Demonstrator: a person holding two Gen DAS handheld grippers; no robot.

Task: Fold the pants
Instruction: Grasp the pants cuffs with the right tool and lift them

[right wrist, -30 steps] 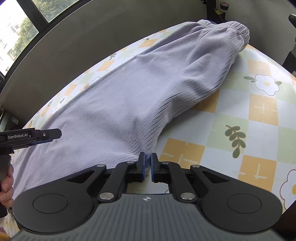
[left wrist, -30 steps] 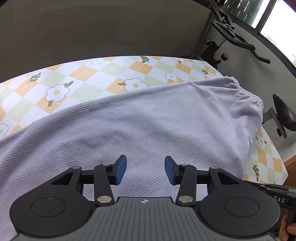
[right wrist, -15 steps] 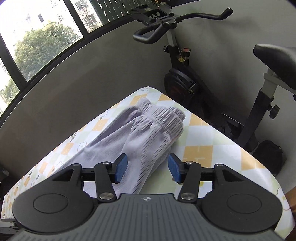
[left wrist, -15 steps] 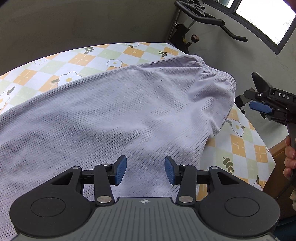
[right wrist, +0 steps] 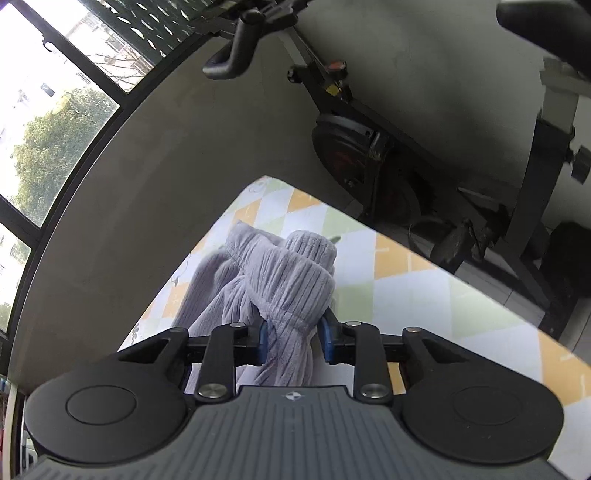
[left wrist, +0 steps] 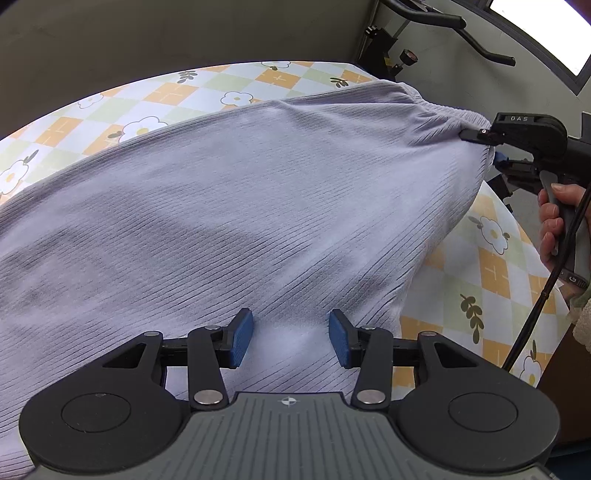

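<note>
Lilac ribbed pants (left wrist: 258, 203) lie spread across the flower-checked tablecloth (left wrist: 166, 92). My left gripper (left wrist: 291, 338) hovers open just over the cloth near the front edge, with nothing pinched between its blue pads. At the right end, my right gripper (left wrist: 487, 147) is on the elastic waistband. In the right wrist view its jaws are closing on the bunched waistband (right wrist: 288, 280), which fills the gap of the right gripper (right wrist: 293, 338). The pant legs run off the left of the left wrist view.
An exercise bike (right wrist: 369, 147) stands just past the table's far corner, its handlebar (left wrist: 443, 18) above the waistband end. A grey wall runs behind the table. A hand (left wrist: 554, 221) holds the right gripper's handle over the table's right edge (right wrist: 406, 280).
My right gripper let go near the crotch, opened, swung to the waistband end and now closes on it. My left gripper shifted along the pants, staying open.
</note>
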